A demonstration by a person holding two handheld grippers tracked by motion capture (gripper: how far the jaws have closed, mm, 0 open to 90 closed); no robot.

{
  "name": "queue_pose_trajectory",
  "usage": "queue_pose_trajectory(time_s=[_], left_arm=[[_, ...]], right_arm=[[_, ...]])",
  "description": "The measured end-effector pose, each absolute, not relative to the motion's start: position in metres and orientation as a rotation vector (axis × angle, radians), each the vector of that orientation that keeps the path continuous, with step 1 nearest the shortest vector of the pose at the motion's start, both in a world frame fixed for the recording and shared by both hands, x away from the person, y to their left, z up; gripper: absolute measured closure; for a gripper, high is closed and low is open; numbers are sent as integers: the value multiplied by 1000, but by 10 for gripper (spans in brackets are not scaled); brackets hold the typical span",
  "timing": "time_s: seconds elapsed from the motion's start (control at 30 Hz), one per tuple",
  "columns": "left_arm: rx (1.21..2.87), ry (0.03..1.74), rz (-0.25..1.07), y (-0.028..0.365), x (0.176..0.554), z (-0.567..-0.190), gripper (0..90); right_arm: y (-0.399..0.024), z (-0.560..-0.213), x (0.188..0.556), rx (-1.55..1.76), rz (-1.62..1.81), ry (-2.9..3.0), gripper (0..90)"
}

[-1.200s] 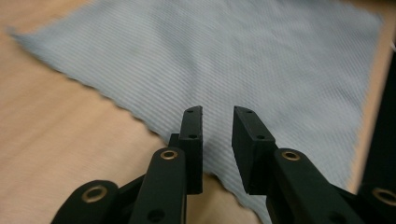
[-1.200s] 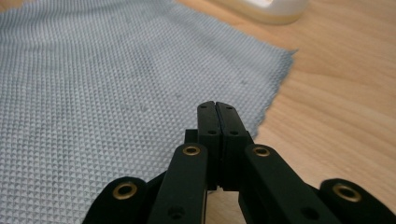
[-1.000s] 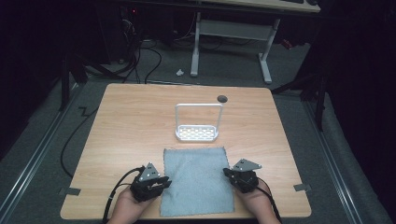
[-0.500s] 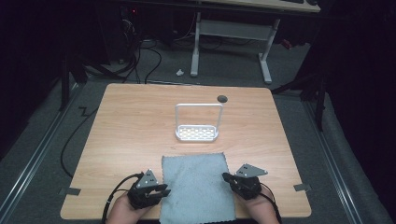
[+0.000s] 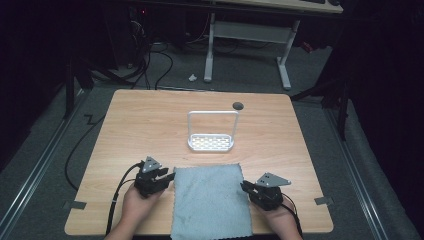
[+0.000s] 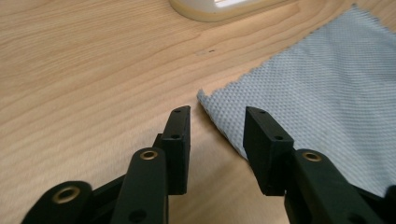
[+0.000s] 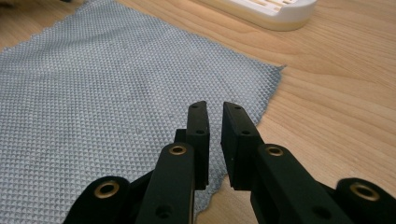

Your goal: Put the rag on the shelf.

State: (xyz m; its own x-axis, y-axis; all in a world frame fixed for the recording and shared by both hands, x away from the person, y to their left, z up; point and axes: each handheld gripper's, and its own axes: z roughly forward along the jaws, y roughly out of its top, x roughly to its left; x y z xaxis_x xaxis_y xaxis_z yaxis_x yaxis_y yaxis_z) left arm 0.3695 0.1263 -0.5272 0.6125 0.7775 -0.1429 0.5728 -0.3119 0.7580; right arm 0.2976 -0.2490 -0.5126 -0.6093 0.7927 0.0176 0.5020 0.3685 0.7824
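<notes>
On one wooden table (image 5: 150, 125): one grey cloth (image 5: 210, 200), one white rack (image 5: 212, 142); two grippers, left gripper (image 5: 169, 177), right gripper (image 5: 245, 187), jaws just opening, empty.

Both hands enter from the bottom edge of the high view. The left gripper (image 5: 167, 177) sits lower left, jaws just opening — a clear gap. The right gripper (image 5: 245, 188), lower right, has been opening too — a narrow slit.
</notes>
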Motion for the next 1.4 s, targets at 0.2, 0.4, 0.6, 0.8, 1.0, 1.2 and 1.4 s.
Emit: queue_pose_trajectory(time_s=[0.2,0.4,0.6,0.8,1.0,1.2,1.4], left_arm=[[1998,1108,300,118,380,-529,621],[2006,1081,304,113,376,-534,730],[2021,1053,321,111,373,-535,837],[2026,1051,316,111,374,-535,883],[2022,1054,311,111,374,-535,884],[2020,1055,302,111,374,-535,884],[2018,1056,298,112,375,-535,885]], right_arm=[[-250,-513,299,1130,1109,2275,795],[-249,-515,300,1135,1102,2255,754],[-247,-518,306,1188,1106,2210,689],[-242,-517,328,1278,1083,2159,635],[-241,-523,362,1343,996,2171,637],[-233,-528,376,1344,990,2209,609],[-231,-529,377,1357,976,2190,707]])
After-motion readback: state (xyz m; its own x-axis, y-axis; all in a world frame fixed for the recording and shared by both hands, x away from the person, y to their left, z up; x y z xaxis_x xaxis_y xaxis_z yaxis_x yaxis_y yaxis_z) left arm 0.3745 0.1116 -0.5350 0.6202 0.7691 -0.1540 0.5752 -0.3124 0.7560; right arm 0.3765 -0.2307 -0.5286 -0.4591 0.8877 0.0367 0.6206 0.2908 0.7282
